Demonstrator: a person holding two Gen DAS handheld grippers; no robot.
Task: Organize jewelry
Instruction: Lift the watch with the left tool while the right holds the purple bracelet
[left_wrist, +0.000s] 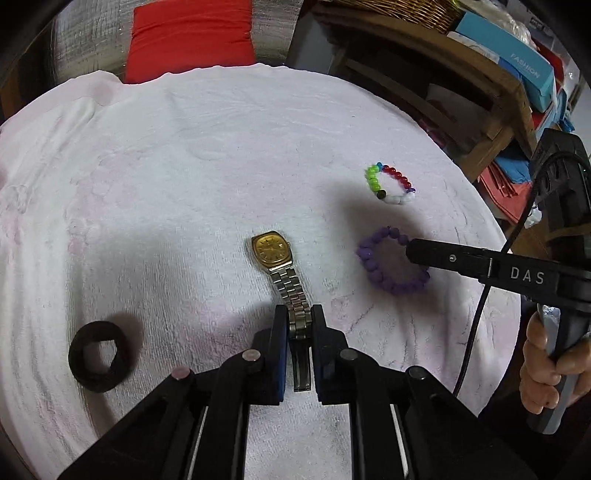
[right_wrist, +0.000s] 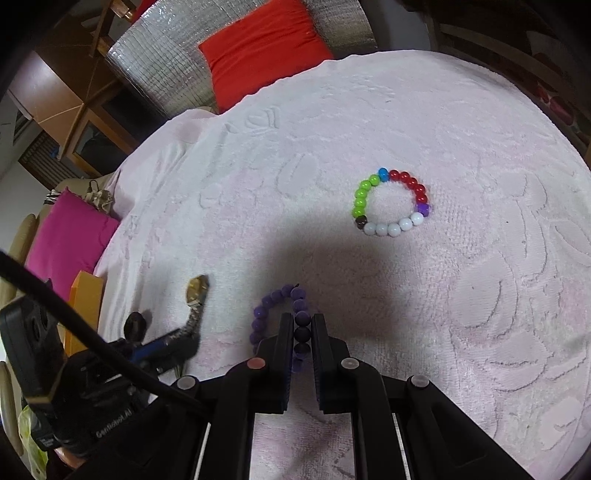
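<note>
Where the left wrist view centres on the towel (left_wrist: 184, 147), left gripper (left_wrist: 299, 317) clamped on watch (left_wrist: 272, 251) band: stiff, slippery links, best gripped there; black hair tie (left_wrist: 99, 357) lower left. In right wrist view, right gripper (right_wrist: 303, 325) pinching purple bracelet (right_wrist: 275, 297), light, stretchy; multicolour bracelet (right_wrist: 391, 203) upper right. No container visible

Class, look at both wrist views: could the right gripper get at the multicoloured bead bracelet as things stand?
Probably not yet: the right gripper is shut on the purple bracelet. Otherwise the way looks free; only bare towel lies between it and the multicoloured bracelet.
</note>
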